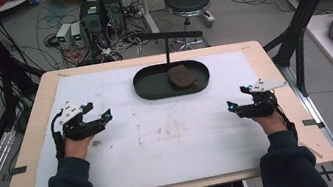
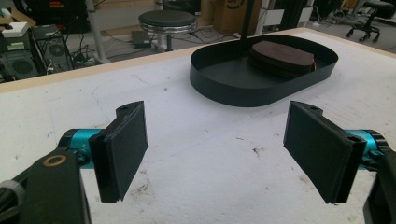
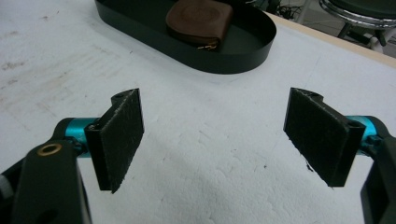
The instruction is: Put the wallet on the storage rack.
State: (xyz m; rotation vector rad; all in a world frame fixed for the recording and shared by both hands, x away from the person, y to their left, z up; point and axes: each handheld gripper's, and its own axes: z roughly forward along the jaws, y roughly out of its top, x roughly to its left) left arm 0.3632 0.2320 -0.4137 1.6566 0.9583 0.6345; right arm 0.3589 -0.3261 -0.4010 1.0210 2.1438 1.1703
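Note:
A black oval tray [image 1: 146, 90] lies at the back middle of the white mat, and a brown pouch [image 1: 181, 77] rests inside its right half. My left gripper [image 1: 105, 115] hovers at the left of the mat, jaws wide apart and nothing between them. My right gripper [image 1: 231, 107] is at the right side, also open and bare. The left gripper view has the tray [image 2: 233, 88] and pouch [image 2: 282, 53] ahead, beyond the gripper [image 2: 217, 149]. In the right gripper view the tray [image 3: 243, 56] and pouch [image 3: 201, 21] lie ahead to the left of the gripper [image 3: 212, 142].
A thin black post [image 1: 167, 53] with a crossbar rises behind the tray. The wooden table edge [image 1: 271, 64] frames the mat. Beyond the table are a round stool [image 1: 186, 3], computer cases [image 1: 101, 12] and tangled cables on the floor.

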